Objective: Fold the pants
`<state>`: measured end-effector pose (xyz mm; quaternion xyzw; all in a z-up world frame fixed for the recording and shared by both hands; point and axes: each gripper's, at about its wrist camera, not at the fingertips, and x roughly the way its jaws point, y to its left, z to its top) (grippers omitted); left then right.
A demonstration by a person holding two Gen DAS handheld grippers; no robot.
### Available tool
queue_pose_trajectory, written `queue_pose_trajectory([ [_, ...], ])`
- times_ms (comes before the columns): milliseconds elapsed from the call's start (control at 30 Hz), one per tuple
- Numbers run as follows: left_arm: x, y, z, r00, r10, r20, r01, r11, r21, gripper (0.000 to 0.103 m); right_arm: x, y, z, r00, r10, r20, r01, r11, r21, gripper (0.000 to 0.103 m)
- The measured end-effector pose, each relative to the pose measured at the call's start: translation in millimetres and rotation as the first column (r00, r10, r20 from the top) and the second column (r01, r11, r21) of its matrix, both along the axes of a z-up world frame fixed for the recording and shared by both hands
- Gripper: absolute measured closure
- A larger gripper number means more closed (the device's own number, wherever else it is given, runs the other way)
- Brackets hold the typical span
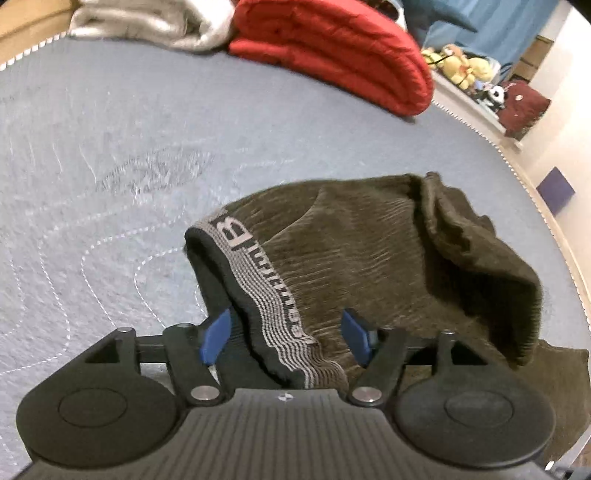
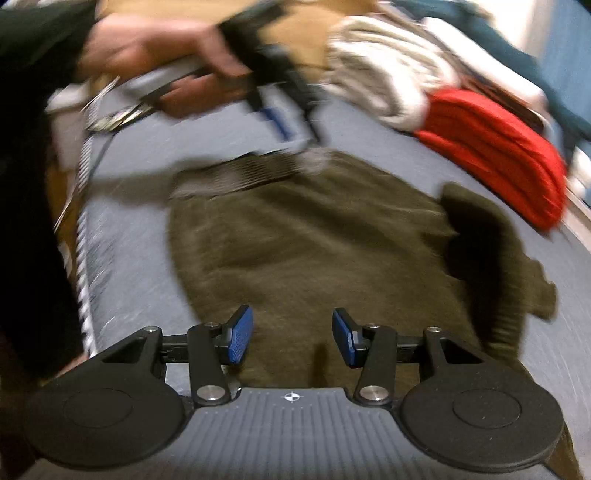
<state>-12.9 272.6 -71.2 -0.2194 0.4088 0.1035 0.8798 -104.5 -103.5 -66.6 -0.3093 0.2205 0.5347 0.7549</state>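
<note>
On the blue-grey quilted bed (image 1: 110, 147) lies one pair of olive-brown pants (image 1: 369, 251), bunched near the bed's right edge, where white stitched piping (image 1: 517, 166) runs beside a pale floor. Its grey patterned waistband (image 1: 258, 295) curls up from between the blue pads of the left gripper (image 1: 286, 339); the pads stand apart with the waistband passing between them, and whether they pinch it cannot be told. Left of the pants a wide stretch of mattress lies bare up to the far edge. At that far edge sit two folded things side by side: one red quilted blanket (image 1: 340, 51) and one pale grey-white blanket (image 1: 147, 22), touching each other.

From the right wrist view, which is blurred, the pants (image 2: 314, 251) spread flat ahead of the right gripper (image 2: 291, 339), whose two blue pads are well apart and hold nothing, hovering over the near cloth. Beyond, the left hand (image 2: 155, 55) holds the left gripper (image 2: 280, 122) just above the waistband (image 2: 236, 173). The bed's left edge (image 2: 83, 240) runs close beside the pants
</note>
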Motion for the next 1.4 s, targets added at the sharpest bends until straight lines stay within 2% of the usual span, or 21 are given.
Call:
queue_pose_trajectory([
  [100,12.8,5.8,-12.9,1.000,0.016,-0.023,-0.016,1.000,-0.012,0.027,-4.3,12.9,-8.7,0.999,0.041,0.002,-0.041,0.999,-0.033,0.053],
  [133,18.1,8.2,-16.1,1.000,0.019,-0.025,-0.019,1.000,-0.009,0.022,-4.7,18.0,-11.1,0.999,0.052,0.001,-0.052,0.998,-0.035,0.052],
  [233,30.8,16.2,-28.0,0.999,0.022,-0.044,-0.023,1.000,-0.020,0.022,-5.3,32.9,-15.2,0.996,0.086,0.003,-0.085,0.996,-0.039,0.047],
  [333,37.7,25.4,-38.1,0.998,0.048,-0.047,-0.048,0.999,-0.016,0.022,-10.1,51.5,-20.8,0.992,0.121,0.027,-0.120,0.992,-0.047,0.046],
  [433,41.3,34.3,-43.7,0.998,0.059,-0.017,-0.059,0.998,-0.034,0.022,-9.9,65.4,-21.5,0.989,0.147,0.032,-0.145,0.988,-0.050,0.045],
  [633,50.1,34.9,-45.9,0.999,0.046,0.019,-0.046,0.999,0.010,0.020,-1.4,84.7,-26.6,0.984,0.176,0.011,-0.176,0.983,-0.044,0.045],
  [700,53.4,33.3,-46.5,0.998,0.051,0.028,-0.052,0.998,0.040,0.023,-1.7,89.3,-27.7,0.982,0.190,0.014,-0.189,0.981,-0.041,0.045],
  [733,54.9,32.7,-46.7,0.998,0.052,0.027,-0.054,0.997,0.056,0.032,-2.0,91.1,-27.8,0.980,0.200,0.016,-0.199,0.979,-0.041,0.048],
  [767,56.5,31.9,-46.3,0.998,0.048,0.026,-0.050,0.996,0.079,0.042,-2.2,93.1,-27.6,0.976,0.217,0.015,-0.216,0.976,-0.039,0.056],
  [833,59.4,33.7,-46.0,0.999,0.016,0.030,-0.019,0.996,0.090,0.052,-1.3,98.1,-27.7,0.973,0.228,0.019,-0.227,0.973,-0.043,0.067],
  [933,57.7,44.4,-44.9,0.999,0.017,0.041,-0.019,0.999,0.039,0.063,7.8,103.4,-21.7,0.972,0.232,-0.019,-0.233,0.972,-0.033,0.085],
  [967,56.3,45.6,-43.2,0.999,0.018,0.046,-0.019,0.999,0.036,0.066,9.4,103.7,-18.4,0.965,0.259,-0.037,-0.260,0.965,-0.027,0.097],
  [1033,52.2,44.5,-38.2,0.998,0.015,0.061,-0.019,0.998,0.062,0.068,4.7,103.5,-13.5,0.938,0.335,-0.089,-0.337,0.942,-0.009,0.097],
  [1133,45.9,47.1,-33.6,0.998,0.024,0.064,-0.029,0.997,0.069,0.069,-16.9,110.2,-26.2,0.915,0.404,-0.008,-0.403,0.910,-0.097,0.097],
  [1300,38.5,50.3,-27.0,0.995,0.049,0.086,-0.057,0.994,0.092,0.070,-9.0,113.5,-22.3,0.928,0.371,-0.040,-0.374,0.924,-0.077,0.097],
  [1400,41.2,42.9,-22.4,0.994,0.046,0.097,-0.059,0.989,0.134,0.070,-9.2,110.6,-21.8,0.926,0.369,-0.076,-0.374,0.926,-0.060,0.097],
])
